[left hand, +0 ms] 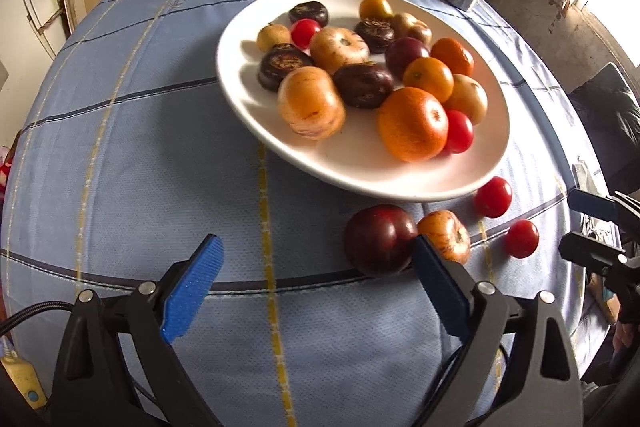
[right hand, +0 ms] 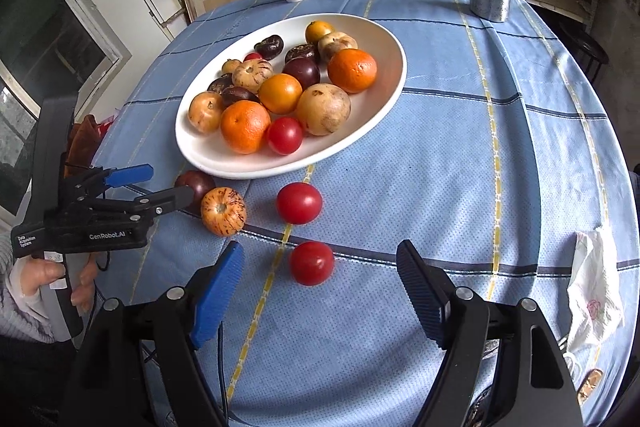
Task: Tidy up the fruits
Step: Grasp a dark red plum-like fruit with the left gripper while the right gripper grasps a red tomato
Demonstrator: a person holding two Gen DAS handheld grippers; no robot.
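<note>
Blue-padded fingers [left hand: 192,291] of the left gripper [left hand: 316,259] stand spread and released over the blue checked desk [left hand: 120,147], its right finger just beside a dark plum [left hand: 378,239] and a striped orange-yellow fruit [left hand: 444,235] at 5 o'clock of the white oval plate [left hand: 360,179] heaped with oranges, dark fruits and cherry tomatoes. The right gripper [right hand: 320,267] is likewise released, empty, with one glossy red tomato [right hand: 311,263] lying between its fingers and another [right hand: 299,203] just beyond. Only the right view shows the person's hand [right hand: 60,283] on the left gripper's handle and a crumpled tissue [right hand: 592,283] at 3 o'clock.
</note>
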